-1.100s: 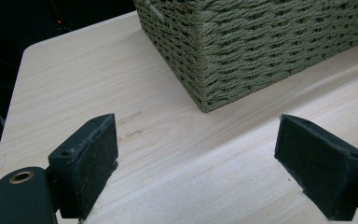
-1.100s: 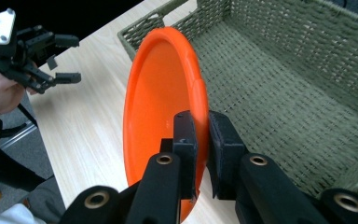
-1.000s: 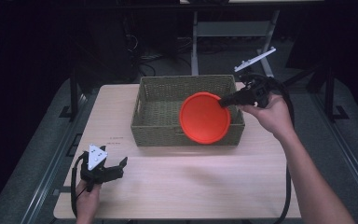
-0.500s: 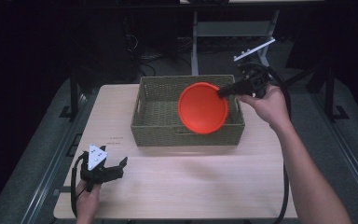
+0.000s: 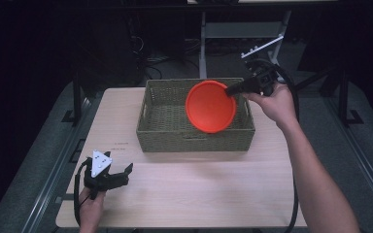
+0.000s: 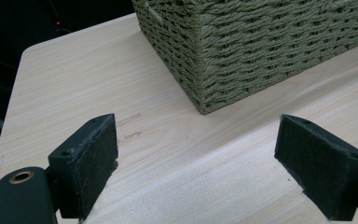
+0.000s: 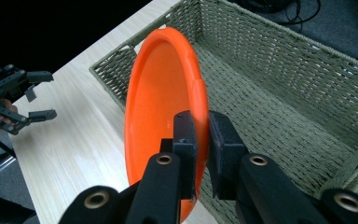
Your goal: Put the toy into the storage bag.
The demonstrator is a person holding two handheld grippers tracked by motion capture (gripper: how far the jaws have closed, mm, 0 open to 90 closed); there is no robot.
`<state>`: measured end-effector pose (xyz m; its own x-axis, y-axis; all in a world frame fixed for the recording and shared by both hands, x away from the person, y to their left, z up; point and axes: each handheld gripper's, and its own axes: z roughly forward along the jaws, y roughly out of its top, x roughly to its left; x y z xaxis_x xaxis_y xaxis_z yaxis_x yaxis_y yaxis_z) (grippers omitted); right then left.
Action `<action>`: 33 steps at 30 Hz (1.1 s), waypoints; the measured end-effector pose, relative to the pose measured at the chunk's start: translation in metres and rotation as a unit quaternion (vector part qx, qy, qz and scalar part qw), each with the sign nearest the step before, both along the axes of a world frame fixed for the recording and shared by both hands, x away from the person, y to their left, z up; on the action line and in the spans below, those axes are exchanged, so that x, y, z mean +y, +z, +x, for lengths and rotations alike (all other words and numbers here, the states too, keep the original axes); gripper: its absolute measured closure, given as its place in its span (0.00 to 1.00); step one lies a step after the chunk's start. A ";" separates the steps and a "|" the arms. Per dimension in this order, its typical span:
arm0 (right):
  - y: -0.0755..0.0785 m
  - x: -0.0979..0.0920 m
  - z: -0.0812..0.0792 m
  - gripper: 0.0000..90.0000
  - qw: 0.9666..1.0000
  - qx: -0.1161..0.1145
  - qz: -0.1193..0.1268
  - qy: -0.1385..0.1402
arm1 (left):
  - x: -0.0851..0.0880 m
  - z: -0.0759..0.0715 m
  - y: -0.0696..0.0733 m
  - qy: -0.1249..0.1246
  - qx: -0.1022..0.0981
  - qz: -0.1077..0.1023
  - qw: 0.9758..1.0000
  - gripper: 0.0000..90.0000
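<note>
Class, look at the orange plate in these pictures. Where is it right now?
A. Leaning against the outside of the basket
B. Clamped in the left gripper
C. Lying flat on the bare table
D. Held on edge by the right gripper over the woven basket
D: the right gripper pinches the rim of the orange plate, which stands tilted on edge above the open woven basket.

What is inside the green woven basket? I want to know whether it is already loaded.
The green woven basket shows bare woven floor; the round orange plate, clamped on edge by the right gripper, covers part of it.
</note>
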<state>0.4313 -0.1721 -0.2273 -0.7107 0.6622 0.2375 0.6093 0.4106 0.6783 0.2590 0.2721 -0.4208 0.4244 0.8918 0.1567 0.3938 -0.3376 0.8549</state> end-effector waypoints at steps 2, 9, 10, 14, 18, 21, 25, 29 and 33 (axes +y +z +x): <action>-0.002 0.000 0.003 0.91 1.000 0.000 0.000 -0.003 | 0.000 0.000 0.000 0.001 0.000 0.000 1.000 0.14; -0.007 -0.003 0.012 0.91 1.000 0.007 0.005 -0.017 | -0.001 0.000 0.000 0.000 -0.002 -0.004 1.000 0.14; -0.007 -0.006 0.015 0.91 1.000 0.009 0.013 -0.022 | -0.001 0.000 0.000 0.000 -0.001 -0.004 1.000 0.14; -0.008 -0.012 0.020 0.91 0.999 0.006 0.028 -0.033 | -0.001 0.000 0.000 0.000 -0.002 -0.007 1.000 0.14; -0.013 -0.014 0.026 0.91 0.999 0.009 0.025 -0.044 | 0.000 -0.001 0.000 0.000 -0.002 -0.005 1.000 0.14; -0.017 -0.014 0.030 0.91 0.998 0.008 0.020 -0.051 | 0.001 -0.001 0.001 0.001 0.001 -0.003 1.000 0.14; -0.022 -0.013 0.036 0.91 0.998 0.012 0.018 -0.058 | 0.001 -0.001 0.001 0.000 0.000 -0.001 1.000 0.14; -0.026 -0.013 0.040 0.91 0.998 0.015 0.016 -0.067 | 0.000 -0.001 0.001 0.000 -0.003 -0.002 1.000 0.14; -0.030 -0.014 0.044 0.91 0.997 0.017 0.015 -0.075 | 0.000 -0.001 0.001 0.000 -0.003 -0.002 1.000 0.14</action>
<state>0.4753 -0.1863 -0.2575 -0.5954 0.7525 0.2814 0.6856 0.2933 0.6663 0.2582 0.2722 -0.4196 0.4236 0.8925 0.1548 0.3887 -0.3335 0.8589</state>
